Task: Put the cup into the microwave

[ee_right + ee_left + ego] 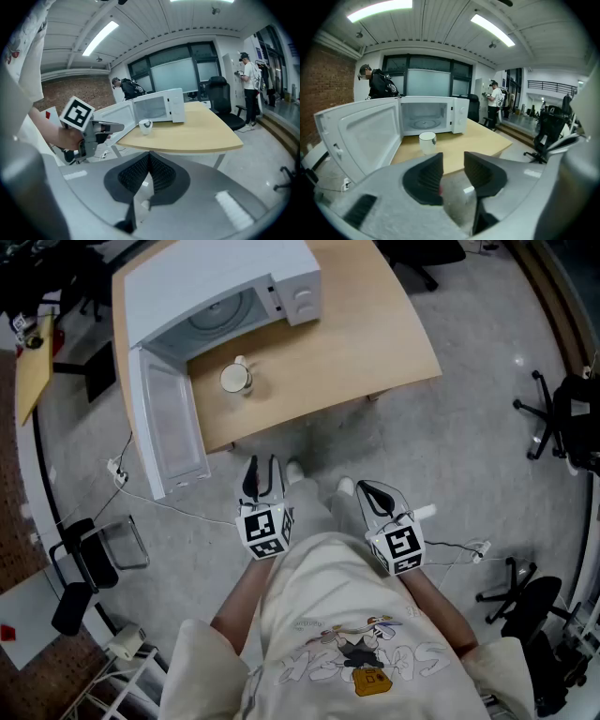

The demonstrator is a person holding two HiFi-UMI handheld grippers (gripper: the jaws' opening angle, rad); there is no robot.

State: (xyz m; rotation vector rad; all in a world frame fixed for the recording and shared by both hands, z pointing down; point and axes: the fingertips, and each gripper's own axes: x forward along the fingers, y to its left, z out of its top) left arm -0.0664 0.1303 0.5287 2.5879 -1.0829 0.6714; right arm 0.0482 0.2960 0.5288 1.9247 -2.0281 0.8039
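A white cup (234, 378) stands upright on the wooden table (375, 334), just in front of the white microwave (225, 287). The microwave door (169, 423) hangs wide open to the left, and the turntable shows inside. Both grippers are held off the table's near edge, above the floor, well short of the cup. My left gripper (262, 474) is open with nothing between its jaws; from it I see the cup (427, 142) ahead of the cavity (423, 117). My right gripper (373, 493) is shut and empty, and the cup (145, 126) lies far ahead to its left.
Office chairs (562, 423) stand on the grey floor to the right, and another chair (89, 554) to the left. A cable with a plug strip (117, 472) runs under the open door. People stand in the background (494, 101).
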